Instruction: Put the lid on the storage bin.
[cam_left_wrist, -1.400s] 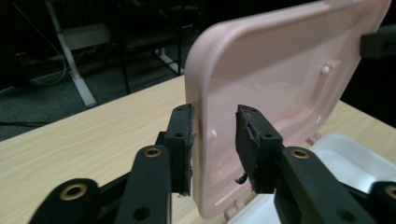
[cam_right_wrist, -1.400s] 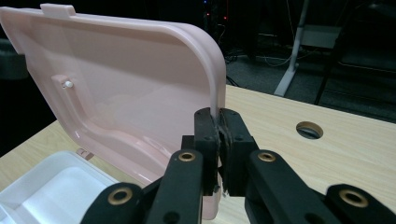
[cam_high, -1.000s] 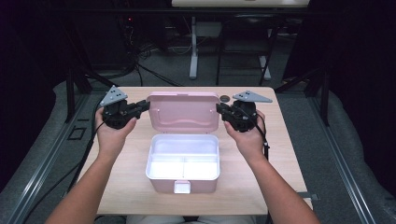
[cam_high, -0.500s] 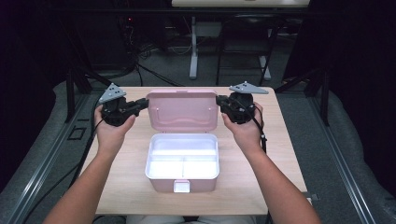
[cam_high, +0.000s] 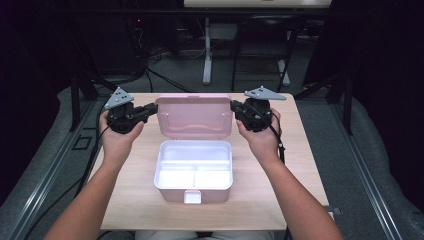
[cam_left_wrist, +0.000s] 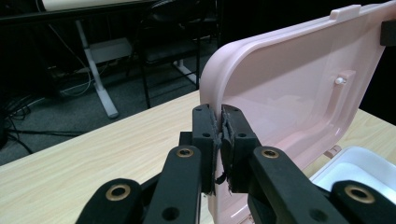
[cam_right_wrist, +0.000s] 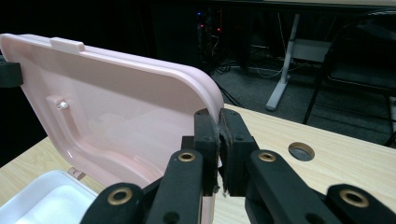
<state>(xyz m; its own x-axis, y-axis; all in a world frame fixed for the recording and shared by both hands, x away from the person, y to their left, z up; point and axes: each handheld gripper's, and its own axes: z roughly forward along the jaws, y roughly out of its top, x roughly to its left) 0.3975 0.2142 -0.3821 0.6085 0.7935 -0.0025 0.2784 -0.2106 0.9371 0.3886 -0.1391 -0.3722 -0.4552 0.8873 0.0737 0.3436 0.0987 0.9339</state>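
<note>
Dark room bg: light wood table (cam_high: 135, 195) w/ round cable hole (cam_right_wrist: 301, 151) in far right corner, grey carpet floor (cam_high: 175, 82), white desk leg (cam_high: 207, 55) beyond, black cables (cam_high: 150, 60) on floor, metal rails (cam_high: 45, 165) along both sides.

My tabletop (cam_high: 135, 180) is pale wood, and a round hole (cam_right_wrist: 301, 151) is cut into it at the right of my right gripper view. Beyond its far edge, at the top of the high view, a white desk leg (cam_high: 206, 55) stands on grey floor among dark cables (cam_high: 160, 75).
</note>
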